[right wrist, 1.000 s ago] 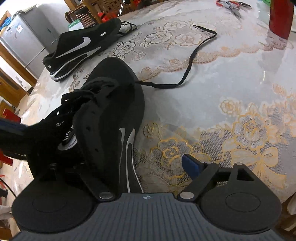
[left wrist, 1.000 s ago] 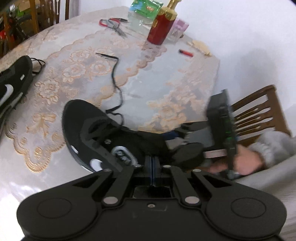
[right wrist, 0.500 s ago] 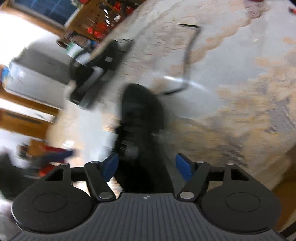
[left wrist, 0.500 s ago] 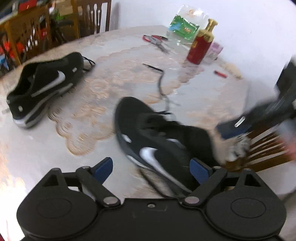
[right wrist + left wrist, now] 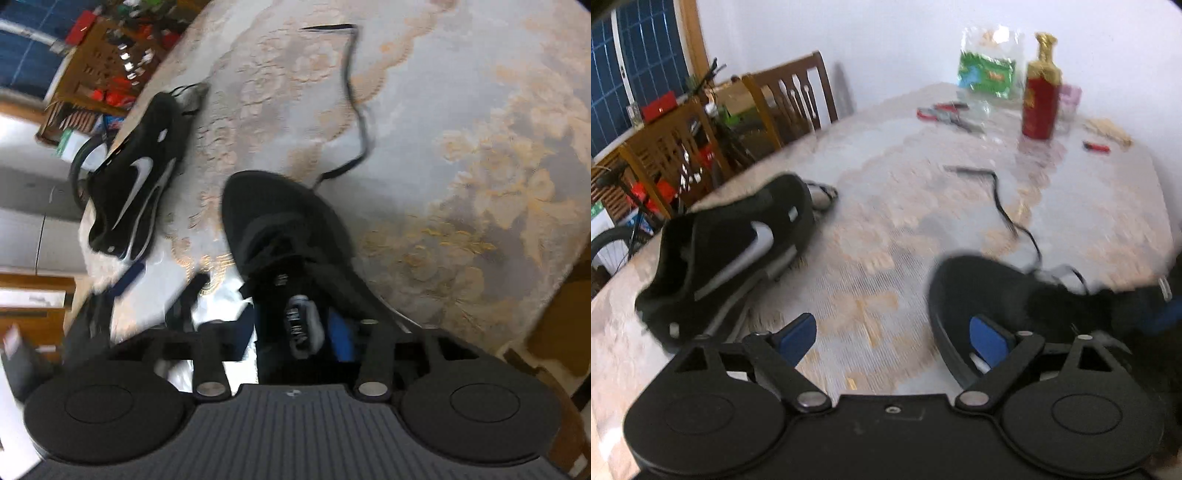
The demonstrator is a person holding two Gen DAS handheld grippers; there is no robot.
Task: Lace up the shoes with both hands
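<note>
With my left gripper (image 5: 892, 339) spread wide and empty and my right gripper (image 5: 291, 332) clamped on the black mesh trainer's (image 5: 284, 236) tongue at six o'clock, I fear the loose black lace (image 5: 360, 122) trailing toward twelve could slip its eyelet.

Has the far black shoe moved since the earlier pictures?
No. The far shoe lies at the same table edge, its toe beside the same floral border of the tablecloth.

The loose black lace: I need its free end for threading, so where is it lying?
In the left wrist view the loose black lace trails from the near shoe toward the red bottle, its tip short of the scissors.
</note>
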